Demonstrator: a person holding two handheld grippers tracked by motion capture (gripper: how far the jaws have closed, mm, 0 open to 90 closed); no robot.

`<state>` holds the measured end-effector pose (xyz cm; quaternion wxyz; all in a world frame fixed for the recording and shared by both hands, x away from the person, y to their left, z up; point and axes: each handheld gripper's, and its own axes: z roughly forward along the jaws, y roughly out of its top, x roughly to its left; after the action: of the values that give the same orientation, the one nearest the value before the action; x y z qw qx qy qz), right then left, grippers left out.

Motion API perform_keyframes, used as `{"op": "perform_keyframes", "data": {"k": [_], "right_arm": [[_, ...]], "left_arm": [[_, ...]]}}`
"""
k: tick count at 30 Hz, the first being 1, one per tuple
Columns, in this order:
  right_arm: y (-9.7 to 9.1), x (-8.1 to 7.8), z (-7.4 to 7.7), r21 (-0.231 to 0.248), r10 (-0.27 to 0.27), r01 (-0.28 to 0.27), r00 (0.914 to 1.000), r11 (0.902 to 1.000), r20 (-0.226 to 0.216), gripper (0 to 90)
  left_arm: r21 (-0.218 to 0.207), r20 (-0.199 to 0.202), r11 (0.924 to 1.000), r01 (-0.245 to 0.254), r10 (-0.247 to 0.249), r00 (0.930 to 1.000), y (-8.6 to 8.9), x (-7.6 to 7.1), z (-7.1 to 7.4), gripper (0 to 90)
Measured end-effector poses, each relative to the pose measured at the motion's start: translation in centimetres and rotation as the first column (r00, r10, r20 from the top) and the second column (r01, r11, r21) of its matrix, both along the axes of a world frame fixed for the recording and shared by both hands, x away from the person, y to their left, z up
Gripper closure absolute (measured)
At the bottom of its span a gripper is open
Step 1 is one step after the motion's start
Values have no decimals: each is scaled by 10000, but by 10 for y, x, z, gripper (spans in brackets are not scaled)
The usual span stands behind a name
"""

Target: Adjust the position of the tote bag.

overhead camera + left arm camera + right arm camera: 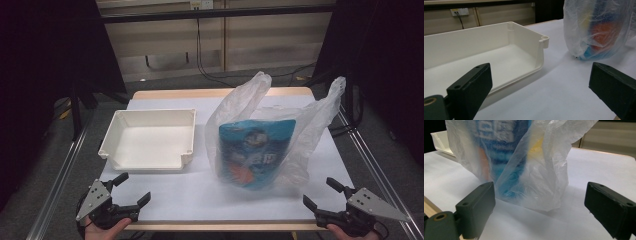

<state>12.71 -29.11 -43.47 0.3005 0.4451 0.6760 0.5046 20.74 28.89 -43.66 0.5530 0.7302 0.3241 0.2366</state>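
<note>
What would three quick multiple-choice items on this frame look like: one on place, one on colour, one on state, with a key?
1. Where does the white tray stand relative to the plastic bag in the high view?
A. to its left
B. to its right
C. on top of it

2. What is the main colour of the packet inside the bag?
A. green
B. blue
C. black

3. How do the jaws of the left gripper and the right gripper stand?
A. both open, holding nothing
B. both closed on the bag
C. left closed on the tray

Key: 1 A, the tray sits left of the bag on the table. 2 B, blue with an orange patch shows through the clear plastic. 3 A, both gripper views show wide gaps between the jaws, short of the bag.
</note>
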Motion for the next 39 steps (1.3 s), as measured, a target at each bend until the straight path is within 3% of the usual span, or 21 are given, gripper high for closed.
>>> {"op": "perform_keyframes", "data": {"k": [3,6,13,20,23,28,32,39], "right_arm": [[0,0,1,24,44,-44,10000,10000,-54,131],[-1,1,2,79,143,-142,9999,9999,-56,173],[-1,4,3,318,378,-372,9991,9988,-208,259],[-2,10,7,571,565,-551,9981,9968,-236,435],[-1,12,10,531,803,-791,9966,9954,-202,469],[3,17,14,497,1168,-1153,9927,9921,-290,491],[7,20,21,218,1390,-1386,9902,9901,-150,491],[16,25,37,135,1893,-1894,9819,9818,92,521]], "left_arm": [[182,7,9998,13,-13,10000,1,1,0,55],[31,-97,10000,5,-5,10000,-2,1,1,55],[215,-214,9996,188,-184,9996,-4,3,1,69],[145,-317,9990,431,-427,9986,-5,7,2,98],[141,-334,9985,529,-525,9981,-5,8,3,104],[-4,-261,9990,448,-448,9987,-6,8,5,114],[65,-333,9983,580,-577,9978,-5,7,6,147],[-2,-272,9974,725,-725,9970,-5,6,9,175]]}}
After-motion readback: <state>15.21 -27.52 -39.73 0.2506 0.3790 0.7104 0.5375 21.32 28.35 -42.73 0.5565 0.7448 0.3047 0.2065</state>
